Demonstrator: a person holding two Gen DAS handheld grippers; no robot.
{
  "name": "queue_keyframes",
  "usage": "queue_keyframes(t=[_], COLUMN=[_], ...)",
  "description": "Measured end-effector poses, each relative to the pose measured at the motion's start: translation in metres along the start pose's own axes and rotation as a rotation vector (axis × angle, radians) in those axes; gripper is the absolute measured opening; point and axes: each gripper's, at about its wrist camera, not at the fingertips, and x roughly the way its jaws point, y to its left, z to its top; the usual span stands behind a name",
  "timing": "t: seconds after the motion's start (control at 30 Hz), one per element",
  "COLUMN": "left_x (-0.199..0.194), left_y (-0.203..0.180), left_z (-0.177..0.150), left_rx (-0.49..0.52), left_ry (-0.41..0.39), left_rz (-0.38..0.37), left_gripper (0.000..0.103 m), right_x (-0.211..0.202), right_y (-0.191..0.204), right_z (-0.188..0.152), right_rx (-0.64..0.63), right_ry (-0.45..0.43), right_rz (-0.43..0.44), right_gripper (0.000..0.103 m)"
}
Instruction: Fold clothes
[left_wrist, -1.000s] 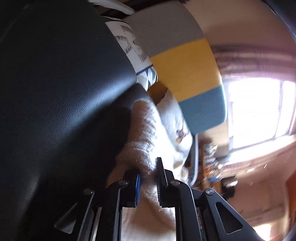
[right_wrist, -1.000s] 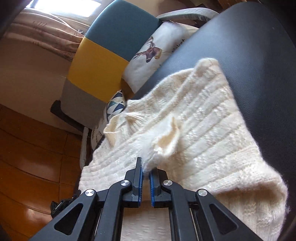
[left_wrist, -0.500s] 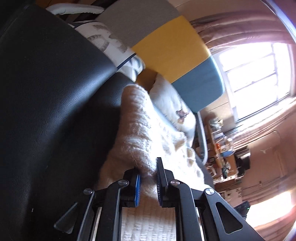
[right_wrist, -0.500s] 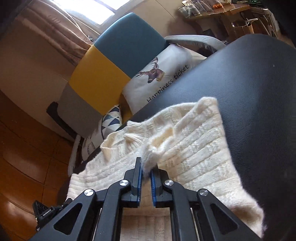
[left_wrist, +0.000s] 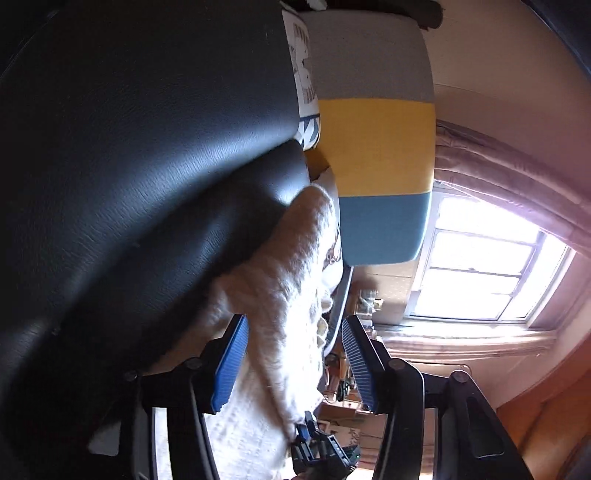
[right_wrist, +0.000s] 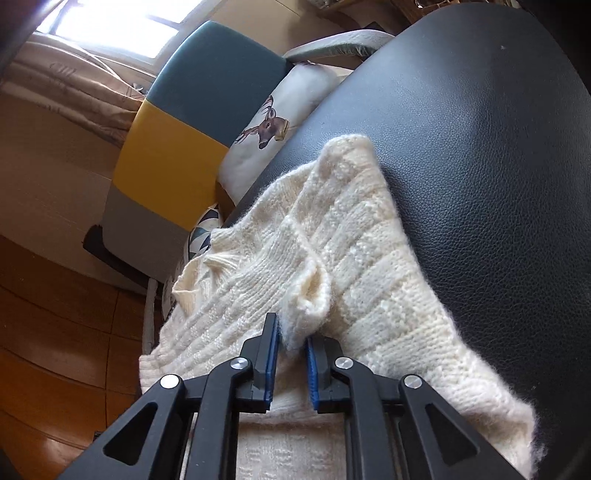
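My left gripper (left_wrist: 291, 363) has its jaws wide around the cream sweater (right_wrist: 332, 266), not pinching. My right gripper (right_wrist: 290, 360) jaws are narrow, holding a fold. The sweater lies on the black seat (right_wrist: 480, 147), toward 12 o'clock.

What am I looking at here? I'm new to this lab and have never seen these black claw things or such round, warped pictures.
Those claws are hand-held grippers, one in each of a person's hands; no robot arm is involved. Each carries a wide-angle camera looking along its two fingers, hence the warping.

One picture is from the left gripper. Its blue-padded fingers stand wide apart, with the cream sweater running between them, not clamped.

The other is from the right gripper. Its fingers are slightly apart around a bunched fold of the same sweater; whether they still pinch it is unclear.

The sweater lies on a black leather seat. Behind stand a grey, yellow and teal chair, a deer-print cushion and a bright window.
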Motion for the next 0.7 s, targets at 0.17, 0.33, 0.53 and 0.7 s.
queue_keyframes(t=[0.17, 0.33, 0.53, 0.7], left_x=[0.022, 0.017, -0.016, -0.025], left_y=[0.000, -0.008, -0.015, 0.018], left_z=[-0.004, 0.003, 0.002, 0.008], left_rx=[-0.052, -0.005, 0.153, 0.089], left_ry=[0.056, -0.047, -0.183, -0.136], left_rz=[0.013, 0.053, 0.126, 0.122], left_gripper=[0.057, 0.048, 0.013, 0.013], right_x=[-0.002, -0.006, -0.007, -0.014], right_y=[0.005, 0.010, 0.001, 0.006], right_z=[-0.002, -0.001, -0.003, -0.003], right_rx=[-0.031, -0.074, -0.113, -0.136], right_ry=[0.008, -0.011, 0.008, -0.023], right_rz=[-0.010, -0.042, -0.099, -0.130], right_gripper=[0.014, 0.012, 0.005, 0.005])
